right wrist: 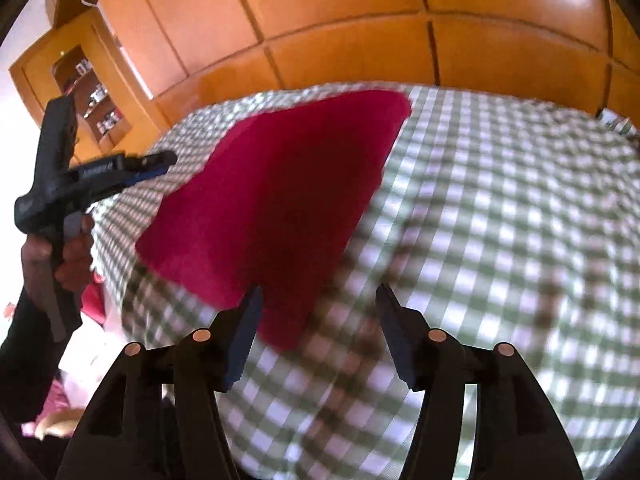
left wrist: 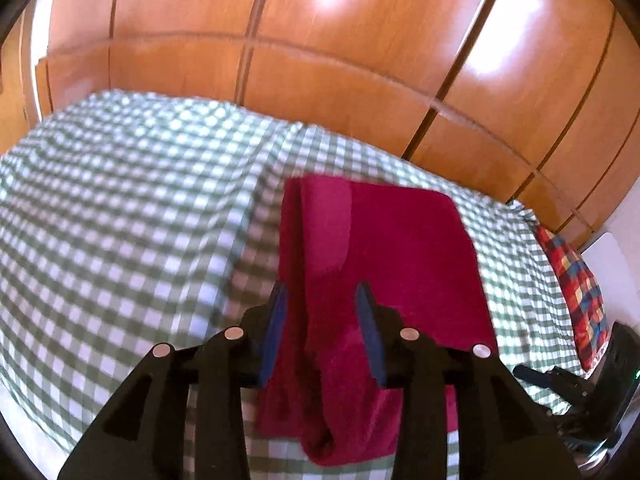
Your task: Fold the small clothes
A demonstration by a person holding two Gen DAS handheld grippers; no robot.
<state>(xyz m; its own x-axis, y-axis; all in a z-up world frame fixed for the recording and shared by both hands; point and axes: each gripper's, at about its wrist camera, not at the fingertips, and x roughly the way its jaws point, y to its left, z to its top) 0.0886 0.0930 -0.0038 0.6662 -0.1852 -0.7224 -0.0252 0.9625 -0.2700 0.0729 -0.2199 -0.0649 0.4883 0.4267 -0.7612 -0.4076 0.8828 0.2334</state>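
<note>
A crimson fleece garment lies on the green-and-white checked bed cover, folded flat, with a lighter pink fold near its far left. My left gripper is open, raised over the garment's near edge, fingers either side of a ridge of cloth, holding nothing. In the right wrist view the same garment lies folded on the bed cover. My right gripper is open and empty, above the garment's near corner. The left gripper shows at the left, held in a hand.
A wooden wardrobe wall runs behind the bed. A multicoloured checked pillow lies at the bed's right end. A shelf unit with small items stands at the far left. More pink cloth lies below the hand.
</note>
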